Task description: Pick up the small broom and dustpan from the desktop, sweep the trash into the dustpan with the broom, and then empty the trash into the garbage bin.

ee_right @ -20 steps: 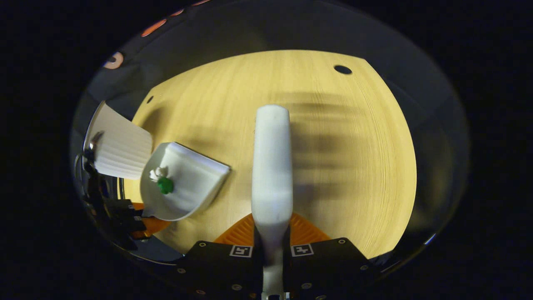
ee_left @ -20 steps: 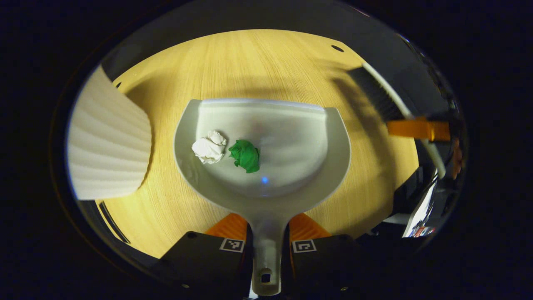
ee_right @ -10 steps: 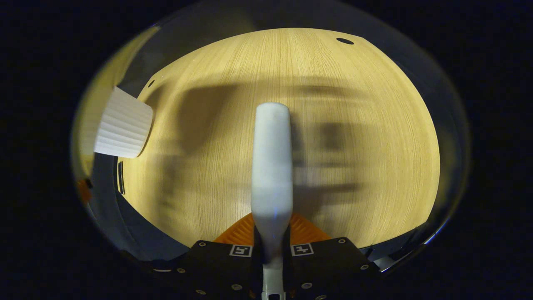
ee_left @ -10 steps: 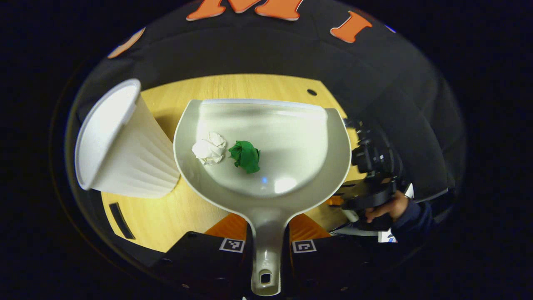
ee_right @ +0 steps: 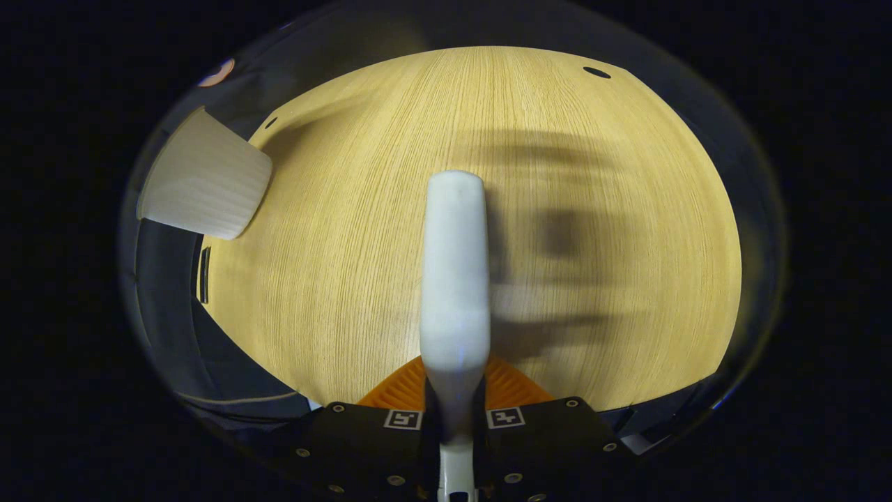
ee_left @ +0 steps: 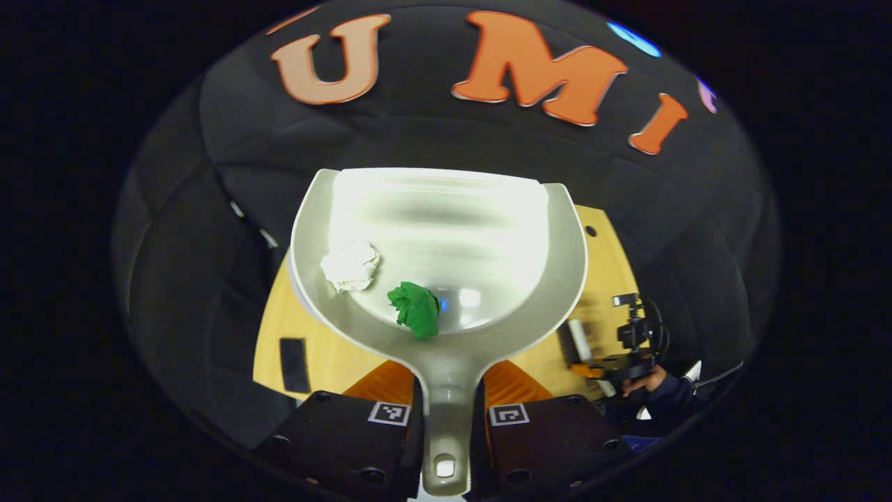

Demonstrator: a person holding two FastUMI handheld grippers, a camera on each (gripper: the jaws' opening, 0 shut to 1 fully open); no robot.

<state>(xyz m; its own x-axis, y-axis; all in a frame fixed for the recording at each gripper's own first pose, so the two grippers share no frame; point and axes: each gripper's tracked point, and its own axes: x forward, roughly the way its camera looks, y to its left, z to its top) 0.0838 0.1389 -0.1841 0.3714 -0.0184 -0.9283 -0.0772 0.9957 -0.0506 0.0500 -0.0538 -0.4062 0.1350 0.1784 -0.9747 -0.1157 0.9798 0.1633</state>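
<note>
My left gripper [ee_left: 446, 382] is shut on the handle of the grey dustpan [ee_left: 488, 237], which is lifted off the table and tipped back toward the wall. A white paper ball [ee_left: 350, 265] and a green paper ball [ee_left: 416, 311] lie in the pan, the green one near the handle end. My right gripper [ee_right: 454, 382] is shut on the white broom [ee_right: 454, 279], held low over the wooden table [ee_right: 592, 209]. The left gripper view shows the broom [ee_left: 573, 341] and right gripper [ee_left: 627, 352] small and far off at lower right.
The white ribbed garbage bin [ee_right: 202, 185] stands at the table's far left corner in the right gripper view. A hand in a dark sleeve [ee_left: 651, 387] holds the right gripper. The table [ee_left: 327, 352] lies below the raised pan, with a dark slot [ee_left: 294, 355] near its edge.
The dustpan has risen and tipped back, so the wall now stands behind it and the bin has left that view. The green ball slid toward the handle. The broom barely moved.
</note>
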